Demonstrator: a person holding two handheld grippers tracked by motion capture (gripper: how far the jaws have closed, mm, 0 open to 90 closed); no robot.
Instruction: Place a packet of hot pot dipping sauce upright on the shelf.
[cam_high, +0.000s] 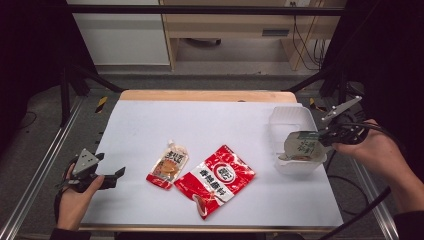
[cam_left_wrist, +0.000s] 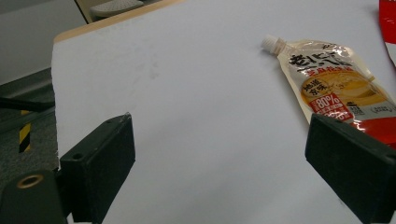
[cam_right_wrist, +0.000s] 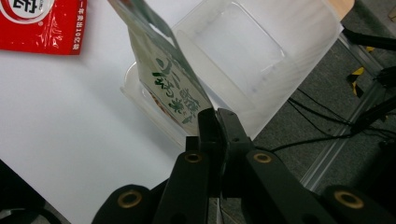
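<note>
Translucent plastic forms the bin (cam_high: 292, 120) at the table's right edge. Over its near rim, the right gripper (cam_high: 326, 136), jaws clamped on a green-printed pouch (cam_high: 303, 145), seems to lower it in. Well left of the bin, the left gripper (cam_high: 116, 174) waits with jaws apart, apparently facing a yellow spouted pouch (cam_high: 168, 164).

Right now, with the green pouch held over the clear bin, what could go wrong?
1. The right gripper pinches only the edge of the green pouch, so it may slip free.
2. The pouch hangs over the rim of the clear bin and could catch or land outside.
3. The light bin near the table edge could get nudged.
</note>
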